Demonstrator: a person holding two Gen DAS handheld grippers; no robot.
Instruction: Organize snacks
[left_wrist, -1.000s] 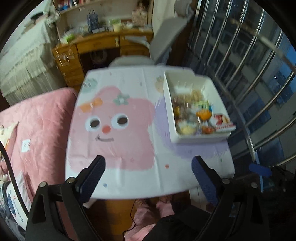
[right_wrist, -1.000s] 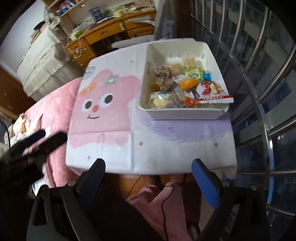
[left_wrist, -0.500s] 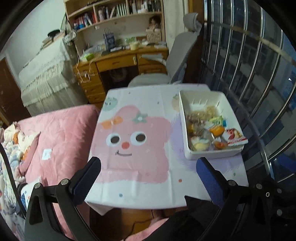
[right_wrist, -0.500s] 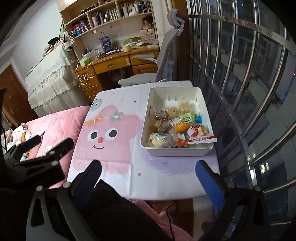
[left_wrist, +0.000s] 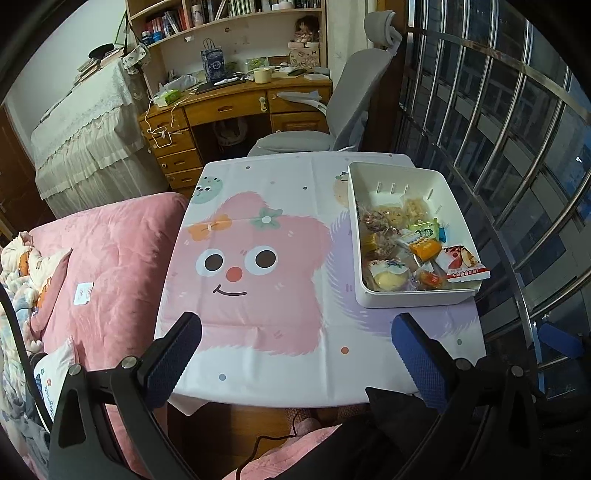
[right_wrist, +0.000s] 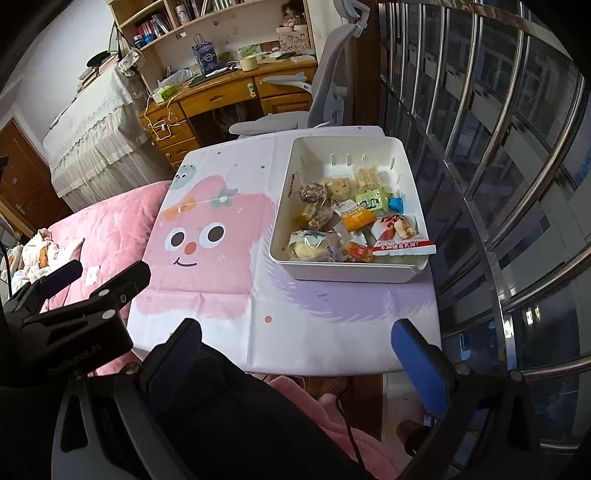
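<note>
The left gripper (left_wrist: 295, 354) hangs over the near edge of the table (left_wrist: 280, 373), its jaws spread wide with nothing between them, looking down on the pink cartoon face of the tablecloth (left_wrist: 240, 266), whose broad middle carries no snack that can be seen. From it the white bin (left_wrist: 406, 299) lies ahead and off to the right, against the window bars, with its long axis running away from the person. The snacks (left_wrist: 402, 243) all sit inside that bin, heaped in its near half while the far half shows bare floor; a red-and-white packet (left_wrist: 463, 264) lies tilted over the near right rim, partly outside the wall. The right gripper (right_wrist: 295, 350) is likewise spread wide and empty, held back over the person's lap short of the table edge, and the bin lies almost straight ahead of it, only slightly to the right. By that bearing the right gripper looks the better placed for the bin. Snacks gathered in one bin fit either a tidy-up nearly finished or a sorting out of the bin yet to come, and the pictures do not settle which.
</note>
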